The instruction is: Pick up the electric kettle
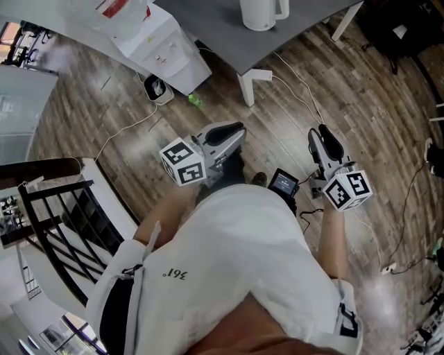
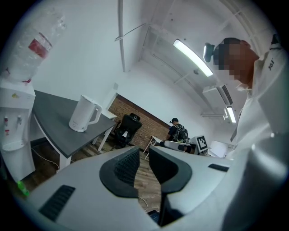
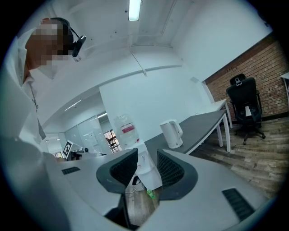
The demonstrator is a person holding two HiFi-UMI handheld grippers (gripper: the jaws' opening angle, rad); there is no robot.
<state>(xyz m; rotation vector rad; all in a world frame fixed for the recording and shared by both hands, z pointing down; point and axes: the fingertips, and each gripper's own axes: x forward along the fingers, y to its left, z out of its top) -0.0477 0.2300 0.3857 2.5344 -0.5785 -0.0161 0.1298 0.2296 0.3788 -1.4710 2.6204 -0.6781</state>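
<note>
The white electric kettle (image 1: 262, 14) stands upright on the grey table (image 1: 208, 21) at the top of the head view, far from both grippers. It also shows left of centre in the left gripper view (image 2: 83, 113) and above the jaws in the right gripper view (image 3: 171, 134). My left gripper (image 1: 232, 132) (image 2: 143, 155) is held at waist height pointing toward the table, its jaws a narrow gap apart with nothing between them. My right gripper (image 1: 325, 135) (image 3: 147, 158) points the same way and stands open and empty.
A white water dispenser (image 1: 156, 41) (image 2: 13, 122) stands against the table's left end. White cables (image 1: 298, 90) and a small green object (image 1: 195, 100) lie on the wooden floor. A black railing (image 1: 55, 208) is at the left. A black office chair (image 2: 126, 126) stands beyond the table.
</note>
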